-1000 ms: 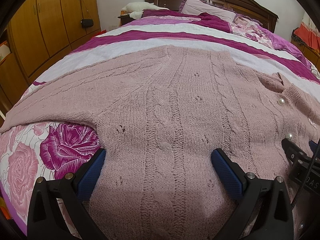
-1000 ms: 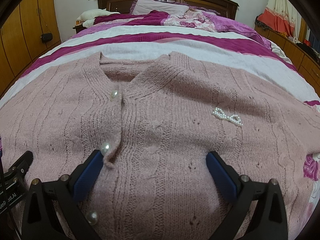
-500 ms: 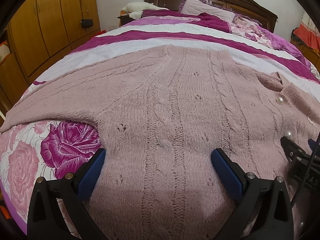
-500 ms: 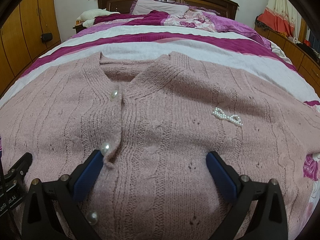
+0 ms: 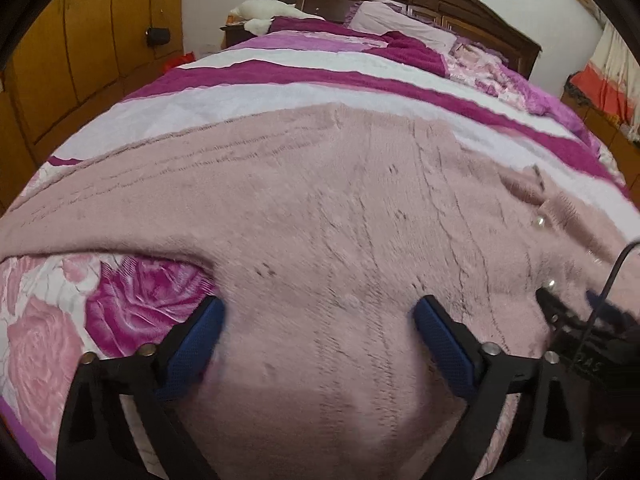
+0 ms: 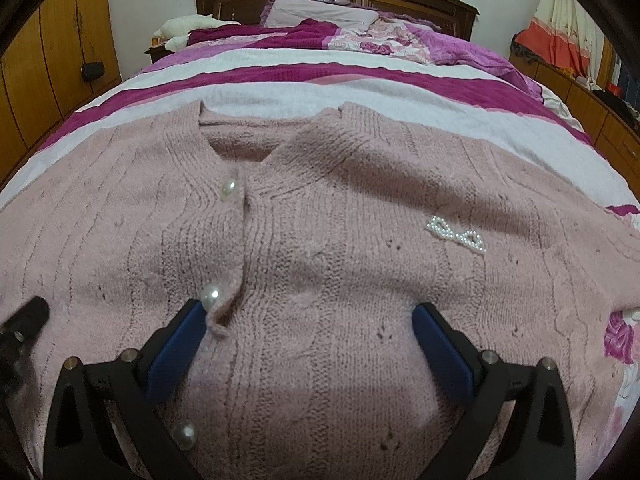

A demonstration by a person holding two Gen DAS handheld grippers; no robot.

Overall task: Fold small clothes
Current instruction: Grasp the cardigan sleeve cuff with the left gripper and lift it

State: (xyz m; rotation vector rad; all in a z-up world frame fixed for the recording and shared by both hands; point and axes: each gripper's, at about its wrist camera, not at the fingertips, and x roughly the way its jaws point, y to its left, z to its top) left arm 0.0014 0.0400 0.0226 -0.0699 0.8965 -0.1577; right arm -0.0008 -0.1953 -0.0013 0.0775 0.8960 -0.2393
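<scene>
Both tools hang over a pink knit cardigan spread flat, front up, on the bed. Left tool: its jaws stand wide but have just been closing a little, with knit lying under the gap and neither blue pad pressing on it; this view is smeared. Right tool: jaws wide apart, nothing gripped, though the buttoned edge near a pearl button lies just beside its left pad. The cardigan's body runs away from both tools toward the headboard, neckline at the far end, and its sleeves stretch crosswise. What the next fold likely turns on is the left sleeve, which runs out to the left from the left tool, so the left hand is the nearer one to bring it over the body. Only the left view shows that sleeve and the rose-print bedding below it; only the right view shows the neckline, the button line and a beaded bow on the chest.
</scene>
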